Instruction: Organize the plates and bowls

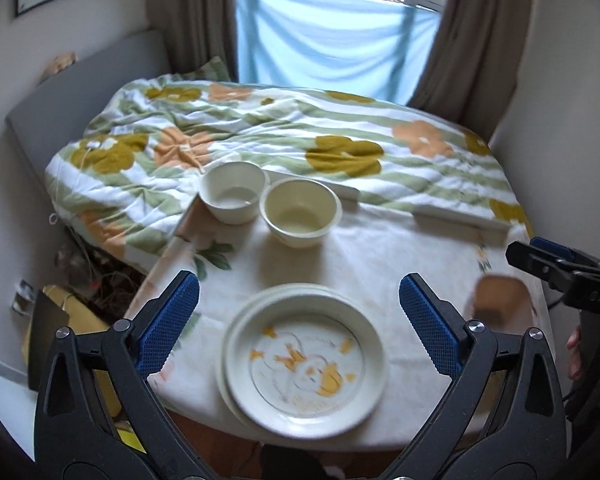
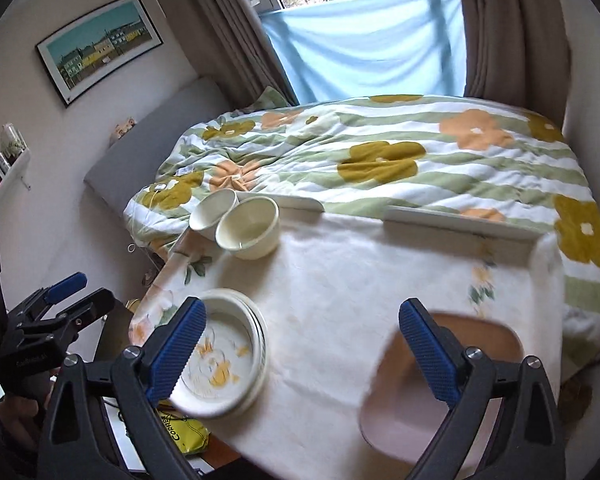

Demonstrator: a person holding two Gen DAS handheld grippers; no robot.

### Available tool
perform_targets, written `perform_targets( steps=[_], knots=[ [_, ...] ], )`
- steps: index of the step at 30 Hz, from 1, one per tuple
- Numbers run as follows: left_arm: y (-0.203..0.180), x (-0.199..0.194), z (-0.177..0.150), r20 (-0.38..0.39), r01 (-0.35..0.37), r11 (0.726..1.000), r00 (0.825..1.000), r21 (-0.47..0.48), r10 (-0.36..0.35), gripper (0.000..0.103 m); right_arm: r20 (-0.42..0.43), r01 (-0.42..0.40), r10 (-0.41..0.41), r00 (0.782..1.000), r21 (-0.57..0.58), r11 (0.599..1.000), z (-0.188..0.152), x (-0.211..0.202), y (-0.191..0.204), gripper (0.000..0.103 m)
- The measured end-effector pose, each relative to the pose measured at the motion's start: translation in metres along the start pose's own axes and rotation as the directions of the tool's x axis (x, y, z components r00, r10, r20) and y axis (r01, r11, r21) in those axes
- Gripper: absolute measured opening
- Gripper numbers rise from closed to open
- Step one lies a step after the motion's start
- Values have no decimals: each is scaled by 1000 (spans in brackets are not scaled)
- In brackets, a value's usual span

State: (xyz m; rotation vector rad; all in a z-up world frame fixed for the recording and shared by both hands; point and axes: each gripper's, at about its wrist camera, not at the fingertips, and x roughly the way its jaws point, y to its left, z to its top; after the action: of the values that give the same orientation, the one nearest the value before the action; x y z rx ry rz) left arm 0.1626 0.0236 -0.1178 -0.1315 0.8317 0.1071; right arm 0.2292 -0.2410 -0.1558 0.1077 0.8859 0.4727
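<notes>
A stack of white plates [image 1: 304, 356] with a yellow cartoon print lies at the near edge of the table [image 1: 380, 248]. My left gripper [image 1: 300, 284] hangs open above it, with nothing between the blue pads. Two cream bowls [image 1: 234, 194] [image 1: 300, 214] stand side by side at the far left. A brown rounded-square dish [image 1: 500, 300] lies at the near right, blurred. In the right wrist view my right gripper [image 2: 302, 308] is open and empty over the cloth, between the plates [image 2: 220, 360] and the brown dish [image 2: 400, 400]. The bowls [image 2: 248, 226] stand farther back.
The table wears a white flowered cloth and abuts a bed with a floral duvet [image 1: 300, 136]. A low white rail [image 2: 460, 220] runs along the table's far edge. Behind are a window, blue cloth and curtains. Clutter and a yellow packet [image 2: 188, 436] lie on the floor left.
</notes>
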Motion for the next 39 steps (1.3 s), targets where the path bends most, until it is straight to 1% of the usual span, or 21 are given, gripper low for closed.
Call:
perform_targets(
  steps=[2, 5, 7, 11, 13, 16, 17, 18, 19, 20, 21, 22, 24, 26, 28, 29, 30, 32, 34, 36, 39],
  knots=[
    [15, 16, 12, -15, -5, 1000, 1000, -25, 5, 100, -20, 49, -49, 999, -17, 999, 12, 17, 8, 96],
    [37, 46, 30, -58, 1, 998, 998, -56, -4, 100, -50, 38, -39, 998, -12, 999, 32, 48, 18, 96],
    [45, 68, 40, -94, 2, 998, 996, -64, -8, 100, -86, 40, -41, 995, -15, 999, 45, 72, 24, 96],
    [61, 123, 57, -181, 29, 996, 982, -89, -45, 99, -142, 37, -36, 989, 3, 999, 63, 113, 31, 96],
    [68, 149, 63, -223, 49, 993, 972, -106, -72, 96, -172, 53, -51, 984, 8, 999, 69, 135, 33, 96],
    [72, 192, 65, -299, 85, 990, 947, -108, -114, 79, -215, 54, -49, 975, 16, 998, 74, 167, 35, 95],
    [72, 210, 65, -333, 98, 990, 934, -106, -128, 68, -235, 54, -49, 971, 15, 998, 75, 181, 37, 93],
    [72, 223, 65, -359, 110, 988, 922, -107, -142, 58, -251, 53, -48, 967, 14, 999, 75, 192, 38, 86],
    [71, 232, 63, -377, 119, 987, 914, -107, -151, 54, -264, 53, -47, 963, 14, 999, 75, 198, 38, 76],
    [70, 243, 62, -398, 131, 985, 903, -109, -163, 50, -289, 53, -45, 956, 20, 998, 74, 211, 40, 73],
    [69, 254, 61, -419, 144, 984, 891, -108, -177, 49, -302, 52, -42, 952, 28, 998, 73, 218, 40, 68],
    [68, 260, 60, -429, 153, 983, 884, -106, -184, 48, -313, 51, -37, 949, 36, 998, 72, 225, 40, 62],
    [66, 275, 59, -455, 176, 979, 867, -102, -203, 35, -339, 47, -26, 941, 54, 997, 70, 239, 39, 56],
    [64, 285, 57, -475, 189, 977, 854, -96, -212, 33, -353, 50, -24, 935, 65, 997, 69, 248, 39, 51],
    [63, 291, 57, -487, 202, 974, 844, -99, -224, 29, -365, 48, -16, 931, 78, 996, 67, 256, 39, 41],
    [64, 294, 56, -489, 210, 971, 840, -109, -237, 25, -368, 47, -14, 930, 81, 996, 67, 258, 40, 38],
    [64, 295, 56, -489, 218, 969, 837, -116, -247, 23, -374, 45, -11, 927, 84, 995, 66, 261, 40, 32],
    [63, 297, 58, -489, 211, 972, 840, -103, -234, 21, -377, 48, -13, 926, 84, 995, 66, 265, 41, 28],
    [64, 298, 58, -488, 209, 972, 841, -105, -234, 21, -377, 48, -12, 926, 85, 995, 66, 268, 41, 20],
    [65, 298, 59, -486, 209, 972, 841, -109, -236, 20, -376, 34, 1, 927, 89, 995, 66, 269, 41, 15],
    [64, 297, 59, -482, 205, 973, 846, -105, -230, 20, -375, 36, -5, 927, 75, 997, 66, 270, 44, 13]
  ],
)
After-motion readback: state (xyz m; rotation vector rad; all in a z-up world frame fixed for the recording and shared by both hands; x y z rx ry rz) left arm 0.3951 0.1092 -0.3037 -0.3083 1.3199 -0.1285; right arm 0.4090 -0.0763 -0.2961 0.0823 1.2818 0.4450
